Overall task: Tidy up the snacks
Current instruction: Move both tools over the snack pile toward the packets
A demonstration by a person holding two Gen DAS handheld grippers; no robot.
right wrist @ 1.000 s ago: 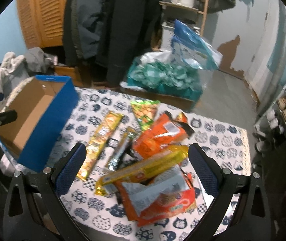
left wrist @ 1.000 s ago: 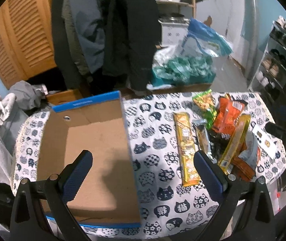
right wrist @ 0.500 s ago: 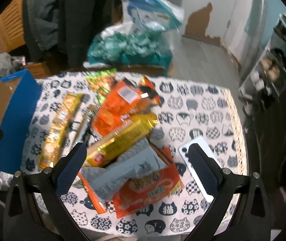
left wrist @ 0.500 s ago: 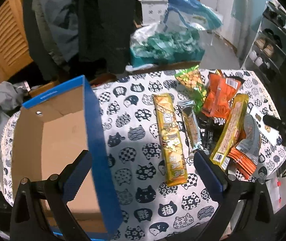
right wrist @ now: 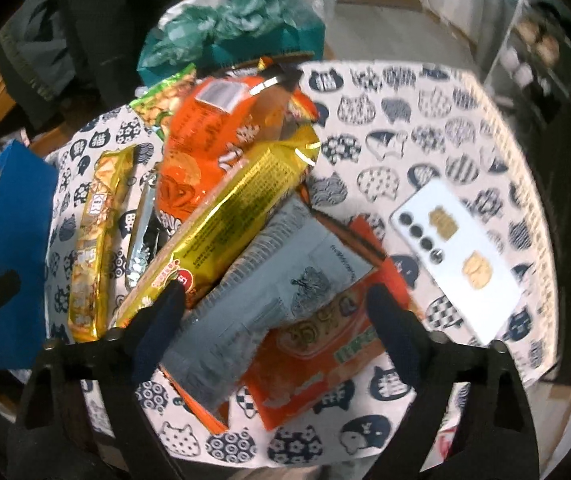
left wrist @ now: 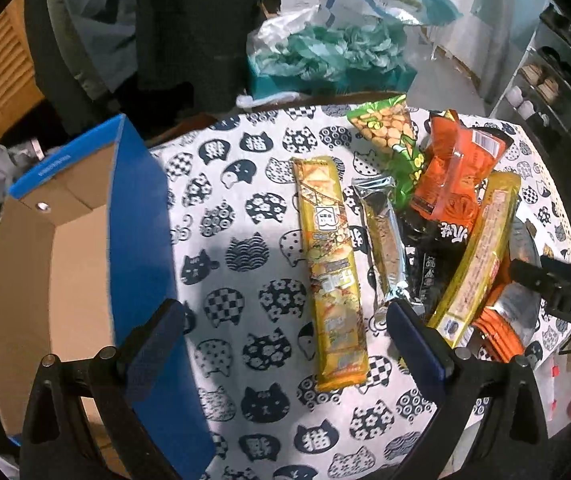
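The left gripper (left wrist: 285, 328) gapes over the cloth (left wrist: 241, 264), box (left wrist: 85, 264) at its left. Only the right view shows the phone (right wrist: 455, 264) — there the right gripper (right wrist: 275, 300) is closing above the grey packet (right wrist: 269, 292), not yet touching.

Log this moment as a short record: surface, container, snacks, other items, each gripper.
surface: table under a cat-print cloth
container: blue cardboard box, open, no snacks visible inside, at the table's left
snacks: long yellow pack lying alone; silver bar beside it; heaped pile topped by grey packet
other items: white phone, right of the pile
left gripper: open, above the long yellow pack
right gripper: jaws closing, grey packet between them, not yet pressed
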